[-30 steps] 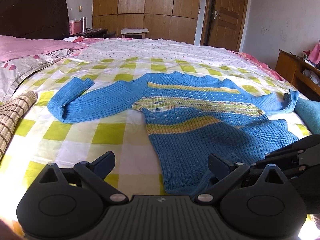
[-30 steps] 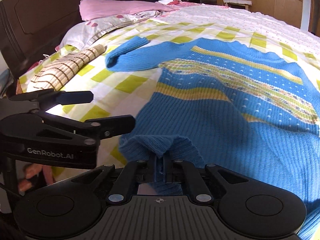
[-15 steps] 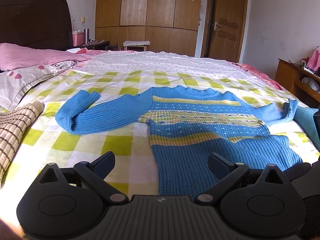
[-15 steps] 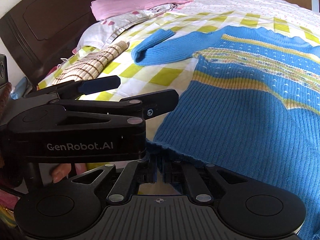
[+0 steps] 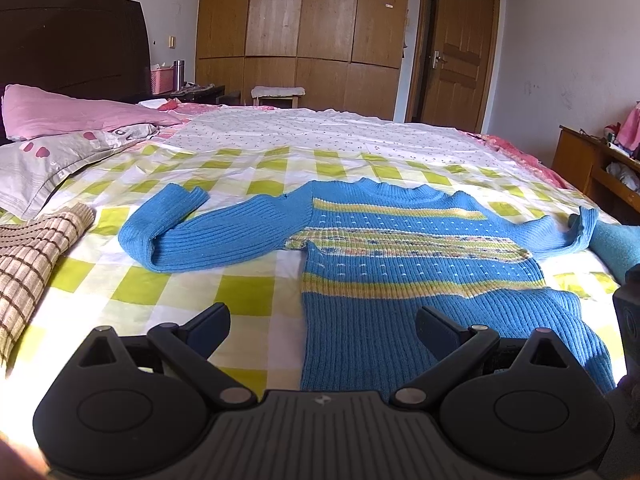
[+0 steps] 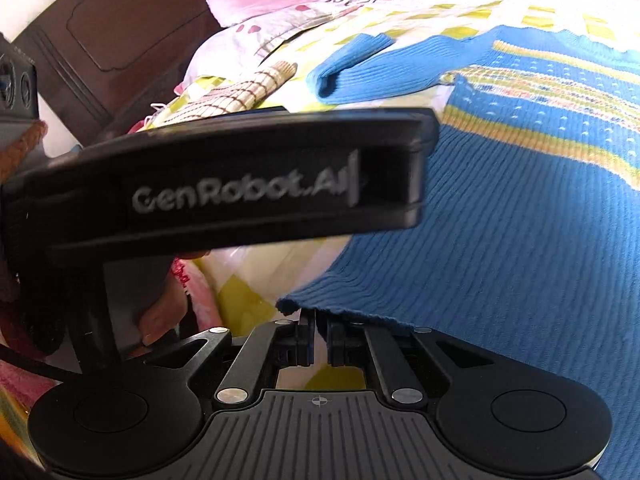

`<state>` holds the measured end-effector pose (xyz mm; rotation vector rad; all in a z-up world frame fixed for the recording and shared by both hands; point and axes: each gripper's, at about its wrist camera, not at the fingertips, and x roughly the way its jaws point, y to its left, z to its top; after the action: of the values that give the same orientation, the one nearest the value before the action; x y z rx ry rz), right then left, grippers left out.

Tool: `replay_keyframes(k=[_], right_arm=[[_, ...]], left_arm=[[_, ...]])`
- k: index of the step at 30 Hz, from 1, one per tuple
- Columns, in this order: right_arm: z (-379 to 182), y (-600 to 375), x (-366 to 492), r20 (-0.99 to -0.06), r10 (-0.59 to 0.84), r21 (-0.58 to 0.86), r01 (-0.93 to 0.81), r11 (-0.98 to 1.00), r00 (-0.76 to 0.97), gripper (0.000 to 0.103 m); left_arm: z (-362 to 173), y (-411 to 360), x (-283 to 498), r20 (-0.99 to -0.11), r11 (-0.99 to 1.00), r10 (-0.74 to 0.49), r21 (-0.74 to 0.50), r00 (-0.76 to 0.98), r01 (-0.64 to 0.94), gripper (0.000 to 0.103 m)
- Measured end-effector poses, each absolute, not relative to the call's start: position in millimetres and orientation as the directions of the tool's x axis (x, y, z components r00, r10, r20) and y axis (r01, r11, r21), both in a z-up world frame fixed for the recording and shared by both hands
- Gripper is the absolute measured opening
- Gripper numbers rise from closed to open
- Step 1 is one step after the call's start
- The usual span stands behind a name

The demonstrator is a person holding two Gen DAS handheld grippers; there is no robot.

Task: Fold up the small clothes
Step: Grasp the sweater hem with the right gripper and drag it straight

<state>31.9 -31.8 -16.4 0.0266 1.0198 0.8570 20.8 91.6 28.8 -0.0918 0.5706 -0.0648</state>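
Observation:
A blue knit sweater (image 5: 404,256) with yellow stripes lies flat on the bed, sleeves spread to both sides, hem toward me. It also shows in the right wrist view (image 6: 520,216). My left gripper (image 5: 322,326) is open and empty, hovering just above the hem's left part. My right gripper (image 6: 319,334) has its jaws nearly together at the hem's near left corner, with a narrow gap showing; the hem edge lies right at the fingertips. The body of the left gripper (image 6: 224,184) crosses the right wrist view.
The bed has a green-and-white checked sheet (image 5: 192,284). A brown checked cloth (image 5: 32,248) lies at the left, pillows (image 5: 60,136) beyond it. A teal garment (image 5: 612,240) lies at the right. A wooden desk (image 5: 592,168) stands right of the bed.
The lifted hem corner has been pulled back and laid flat. Both grippers drew back toward the near bed edge, and the right jaws have parted slightly.

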Motion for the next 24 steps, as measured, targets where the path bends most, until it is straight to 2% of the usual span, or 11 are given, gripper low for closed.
replay_keyframes(k=[1,8,16,19,24], right_arm=[[-17,-30,29,-0.733,0.642,0.402,-0.616,0.677,0.226,0.011],[-8,-31,9,-0.73,0.653,0.385,-0.668,0.637,0.202,0.011],[21,-94,6,-0.724,0.597,0.327,-0.592,0.737,0.344,0.012],[24,-120,9,-0.725,0.526,0.273,-0.516,0.812,0.443,0.012],[17,-154,23,-0.744,0.332,0.14,-0.35,0.926,0.58,0.012]], left_arm=[[29,92,20,-0.536,0.994,-0.086,-0.104,0.84,0.035,0.103],[27,94,21,-0.54,0.995,-0.077,-0.096,0.838,0.029,0.103],[22,86,24,-0.561,0.997,-0.075,-0.063,0.824,0.048,0.103],[19,81,24,-0.57,0.997,-0.071,-0.038,0.818,0.061,0.103],[14,71,23,-0.586,0.997,-0.062,0.008,0.808,0.082,0.103]])
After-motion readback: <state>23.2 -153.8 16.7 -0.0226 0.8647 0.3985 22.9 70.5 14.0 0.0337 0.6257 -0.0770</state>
